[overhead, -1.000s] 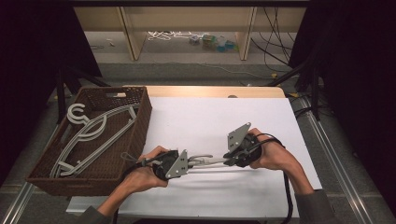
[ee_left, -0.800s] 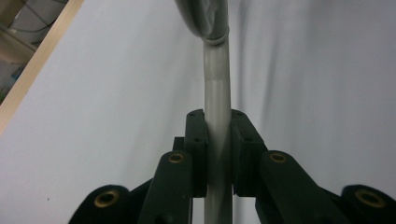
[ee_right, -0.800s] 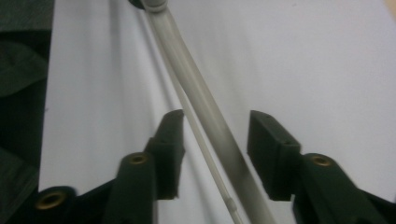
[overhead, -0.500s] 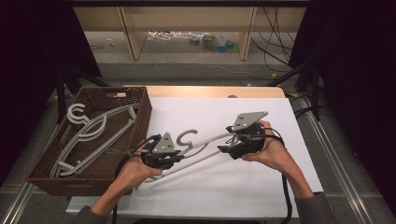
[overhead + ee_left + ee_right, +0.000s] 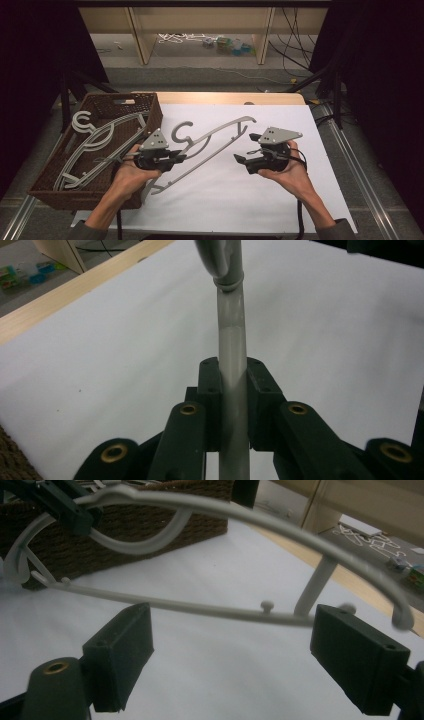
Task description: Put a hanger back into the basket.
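In the high view, the left hand-held gripper (image 5: 175, 157) clamps a grey hanger (image 5: 215, 137) that slants over the white tabletop (image 5: 260, 200) beside the wicker basket (image 5: 150, 107); the right hand-held gripper (image 5: 240, 160) sits just off its far arm.

In the left gripper view, the pads (image 5: 210, 390) pinch the hanger (image 5: 232, 365).

In the right gripper view, the jaws have just been opening and stand wide, the hanger (image 5: 220, 611) beyond them, untouched.

high view: above the near edge, facing forward and down | left gripper view: very close along its jaws, over the white paper-covered table (image 5: 100, 355) | right gripper view: low, apparently toward the brown woven basket (image 5: 150, 525); shares the grey plastic hanger (image 5: 210, 145)
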Motion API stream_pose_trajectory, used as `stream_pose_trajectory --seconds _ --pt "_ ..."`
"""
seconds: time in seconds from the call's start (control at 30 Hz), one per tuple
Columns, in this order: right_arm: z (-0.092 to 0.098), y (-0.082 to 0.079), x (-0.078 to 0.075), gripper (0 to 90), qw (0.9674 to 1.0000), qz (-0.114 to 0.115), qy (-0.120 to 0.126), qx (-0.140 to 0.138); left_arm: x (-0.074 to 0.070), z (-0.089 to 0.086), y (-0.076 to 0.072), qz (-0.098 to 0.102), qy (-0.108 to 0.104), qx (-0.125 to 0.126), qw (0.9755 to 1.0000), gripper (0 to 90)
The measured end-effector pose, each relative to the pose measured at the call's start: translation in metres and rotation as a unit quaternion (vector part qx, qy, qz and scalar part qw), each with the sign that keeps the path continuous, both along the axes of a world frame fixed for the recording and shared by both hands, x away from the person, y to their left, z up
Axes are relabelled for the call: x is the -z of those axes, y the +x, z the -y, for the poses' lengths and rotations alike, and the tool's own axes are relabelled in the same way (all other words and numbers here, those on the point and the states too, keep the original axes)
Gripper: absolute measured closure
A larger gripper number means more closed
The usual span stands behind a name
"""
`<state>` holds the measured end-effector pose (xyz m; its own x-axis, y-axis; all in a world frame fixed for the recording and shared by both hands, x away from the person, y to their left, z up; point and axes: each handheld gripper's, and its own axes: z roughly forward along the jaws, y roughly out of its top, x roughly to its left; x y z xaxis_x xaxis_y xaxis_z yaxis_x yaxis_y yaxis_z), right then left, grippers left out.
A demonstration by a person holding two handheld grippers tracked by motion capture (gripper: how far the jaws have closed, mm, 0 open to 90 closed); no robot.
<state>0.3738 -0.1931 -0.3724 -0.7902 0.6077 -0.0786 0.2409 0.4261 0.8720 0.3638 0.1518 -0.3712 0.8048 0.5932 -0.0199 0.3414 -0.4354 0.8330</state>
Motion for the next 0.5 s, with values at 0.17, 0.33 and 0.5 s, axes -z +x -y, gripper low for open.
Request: stream_pose_trajectory --seconds 0.17,0.33,0.5 --pt "0.001 -0.01 0.009 17.4 0.9999 0.008 0.008 0.008 -0.005 -0.007 -0.001 -0.008 -0.026 -0.01 0.9996 79.5" --pt "0.003 -0.018 0.016 17.0 0.9995 0.011 0.025 0.019 -0.014 -0.014 -0.003 -0.013 -0.049 -0.019 0.9985 79.5" --pt "0.009 -0.025 0.026 16.5 0.999 0.014 0.032 0.03 -0.03 -0.02 -0.009 -0.01 -0.058 -0.022 0.998 79.5"
